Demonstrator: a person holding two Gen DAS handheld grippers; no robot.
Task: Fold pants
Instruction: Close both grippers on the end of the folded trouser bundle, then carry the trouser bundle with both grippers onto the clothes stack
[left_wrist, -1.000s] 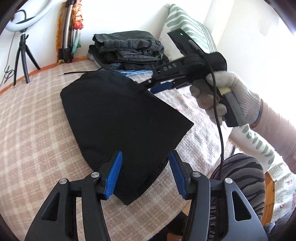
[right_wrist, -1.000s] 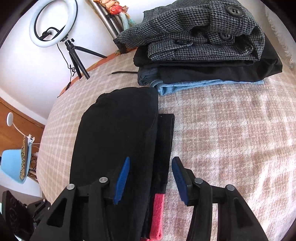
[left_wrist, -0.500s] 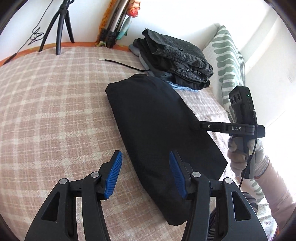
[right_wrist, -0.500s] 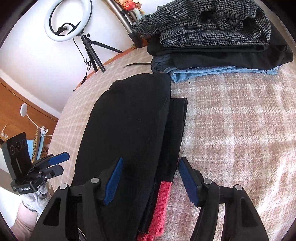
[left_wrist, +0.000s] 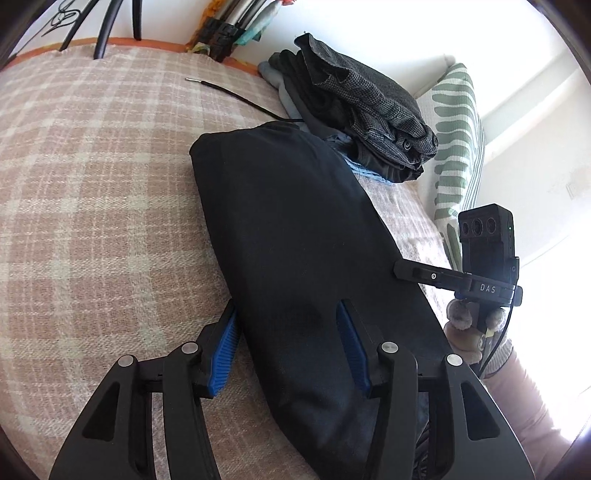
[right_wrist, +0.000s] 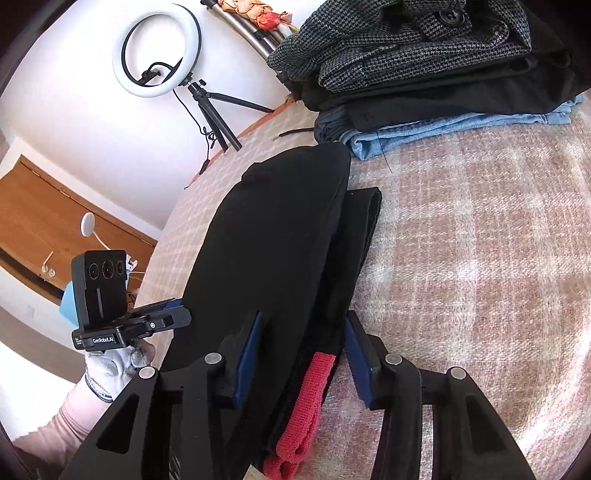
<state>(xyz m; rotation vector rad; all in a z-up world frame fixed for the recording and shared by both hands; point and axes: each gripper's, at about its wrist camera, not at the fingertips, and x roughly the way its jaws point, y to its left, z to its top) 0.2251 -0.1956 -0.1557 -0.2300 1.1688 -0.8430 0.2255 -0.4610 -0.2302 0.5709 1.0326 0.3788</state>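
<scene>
The black pants (left_wrist: 295, 236) lie folded in a long bundle on the plaid cloth (left_wrist: 92, 203); in the right wrist view (right_wrist: 273, 243) a red waistband (right_wrist: 312, 391) shows at the near end. My left gripper (left_wrist: 288, 347) is open and straddles the bundle's left edge near its near end. My right gripper (right_wrist: 303, 354) is open, its jaws either side of the bundle's right edge over the red band. Each gripper shows in the other's view, the right (left_wrist: 443, 275) at the pants' right edge, the left (right_wrist: 162, 321) at their left edge.
A stack of folded clothes (right_wrist: 424, 66), grey check on top and blue denim at the bottom, sits just beyond the pants. A ring light on a tripod (right_wrist: 159, 55) stands at the back. A green-patterned pillow (left_wrist: 458, 140) lies at the right. A black cord (left_wrist: 236, 98) lies on the cloth.
Both grippers have moved down and in onto the near end of the pants. The left one swung from the bundle's end to its left edge. Both stay open.
</scene>
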